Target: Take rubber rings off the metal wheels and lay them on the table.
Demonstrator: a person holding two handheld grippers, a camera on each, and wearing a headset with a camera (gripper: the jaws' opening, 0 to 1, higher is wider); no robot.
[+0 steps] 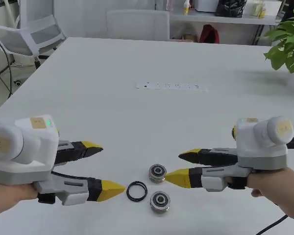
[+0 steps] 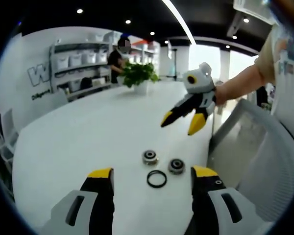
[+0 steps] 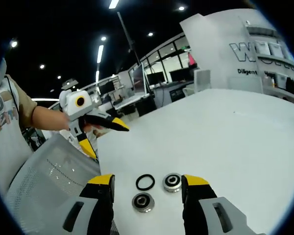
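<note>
Table [image 1: 137, 117]: smooth, matte white top, broad and flat.
Rubber ring [image 1: 136, 191]: thin black hoop, lying flat on the table, free of any wheel, near the 6 o'clock edge of the head view.
Near metal wheel [image 1: 159, 201]: small round disc with a silvery rim and dark centre, flat on the table at about 4 o'clock of the ring, just beside it.
Far metal wheel [image 1: 158, 172]: same shape and sheen, at about 2 o'clock of the ring, near it but apart; whether either wheel carries a ring is too small to tell.
Left gripper [image 1: 111, 168]: white shell, black tapered fingers with yellow pointed tips; fingers spread wide with nothing between them, the lower tip just beside the ring at 9 o'clock.
Right gripper [image 1: 173, 166]: same build; fingers spread and holding nothing, the lower tip at 3 o'clock of the far wheel, close but apart.
Power strip [image 1: 171, 86]: flat white bar at 12 o'clock of the wheels, well apart.
Plant [image 1: 286, 46]: broad green leaves at 2 o'clock.
</note>
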